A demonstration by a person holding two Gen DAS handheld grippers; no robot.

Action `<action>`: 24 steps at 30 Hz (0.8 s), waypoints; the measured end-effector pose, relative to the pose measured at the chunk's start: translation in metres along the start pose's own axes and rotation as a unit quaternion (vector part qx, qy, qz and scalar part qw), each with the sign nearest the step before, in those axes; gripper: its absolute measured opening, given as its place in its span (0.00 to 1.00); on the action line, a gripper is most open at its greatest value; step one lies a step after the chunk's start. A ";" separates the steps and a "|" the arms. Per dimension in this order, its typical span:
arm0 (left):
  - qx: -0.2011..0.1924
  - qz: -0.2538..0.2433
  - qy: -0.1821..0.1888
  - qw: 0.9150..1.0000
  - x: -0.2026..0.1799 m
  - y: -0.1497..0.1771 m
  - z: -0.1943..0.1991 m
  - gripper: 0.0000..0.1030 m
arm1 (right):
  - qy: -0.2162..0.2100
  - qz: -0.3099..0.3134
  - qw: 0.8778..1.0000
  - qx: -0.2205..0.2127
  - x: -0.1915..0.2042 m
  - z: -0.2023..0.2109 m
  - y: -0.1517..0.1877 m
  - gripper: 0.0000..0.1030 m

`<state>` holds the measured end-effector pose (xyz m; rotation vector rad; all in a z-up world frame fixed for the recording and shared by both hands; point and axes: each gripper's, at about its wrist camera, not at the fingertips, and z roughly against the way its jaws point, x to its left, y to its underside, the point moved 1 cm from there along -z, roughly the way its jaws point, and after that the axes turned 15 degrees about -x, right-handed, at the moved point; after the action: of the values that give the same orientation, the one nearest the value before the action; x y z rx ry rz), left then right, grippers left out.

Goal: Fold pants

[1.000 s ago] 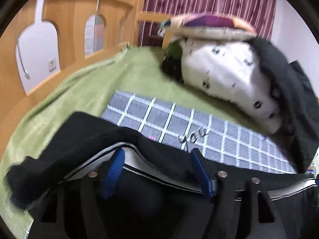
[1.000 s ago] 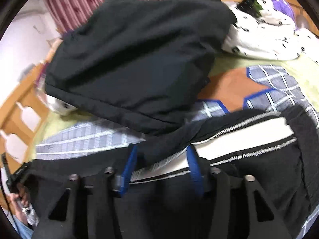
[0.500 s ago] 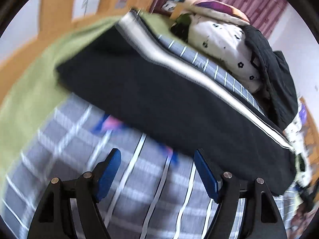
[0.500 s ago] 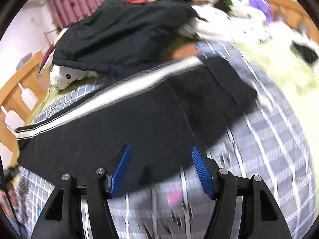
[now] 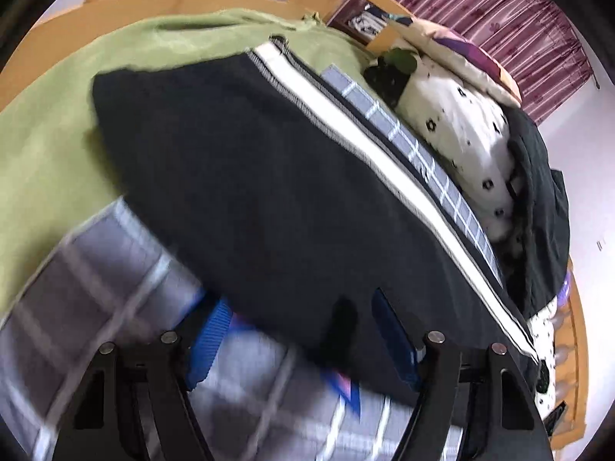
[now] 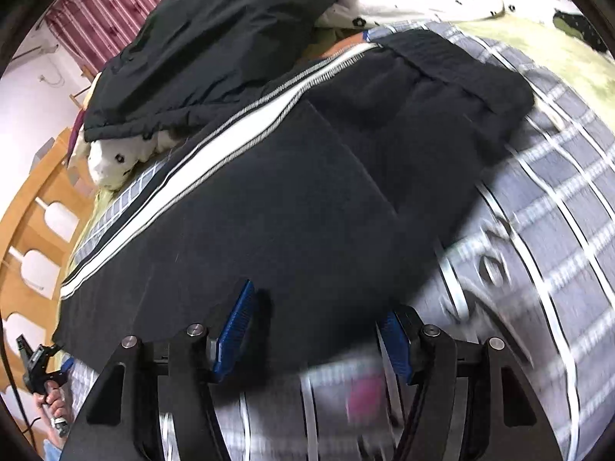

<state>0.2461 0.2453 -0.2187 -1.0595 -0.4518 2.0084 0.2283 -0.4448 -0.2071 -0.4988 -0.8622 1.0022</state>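
black track pants [image 5: 269, 192] folded lengthwise, flat on bed's checked blanket [image 6: 557, 230] | left tongs [image 5: 303, 340] spread, just narrowing, empty | right tongs [image 6: 319, 338] spread, empty | crosswise folds left

Checked blanket [image 5: 96, 269] on green sheet [image 5: 57, 134]; dotted pillow [image 5: 461, 134]; dark jacket [image 6: 230, 50].

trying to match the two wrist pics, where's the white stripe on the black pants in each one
Left wrist view: the white stripe runs diagonally from upper middle down to the lower right edge, along the far side of the black pants.
Right wrist view: the stripe runs from upper middle down to the left edge.
Shared landmark: the dark jacket piled on the white dotted bedding, just beyond the stripe in both.
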 end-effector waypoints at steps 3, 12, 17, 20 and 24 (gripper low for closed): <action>-0.015 0.018 -0.005 1.000 -0.001 -0.009 -0.016 0.60 | 0.014 -0.013 1.000 -0.013 0.001 -0.021 -0.013 0.57; -0.036 -0.033 -0.008 0.999 -0.043 -0.047 0.020 0.11 | 0.010 -0.022 0.998 -0.065 0.021 0.000 -0.076 0.13; -0.022 -0.086 0.024 0.996 -0.053 -0.018 0.092 0.12 | -0.005 -0.009 0.996 -0.090 0.014 0.076 -0.100 0.13; -0.005 -0.112 0.032 0.993 -0.040 0.024 0.126 0.12 | -0.007 0.004 0.998 -0.068 -0.019 0.119 -0.086 0.14; 0.023 -0.154 -0.007 0.988 -0.024 0.079 0.128 0.13 | 0.010 0.041 0.999 0.003 -0.060 0.135 -0.033 0.16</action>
<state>0.1116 0.1848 -0.1808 -0.8888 -0.5377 1.7451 0.1201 -0.5159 -0.1286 -0.5426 -0.8261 1.0723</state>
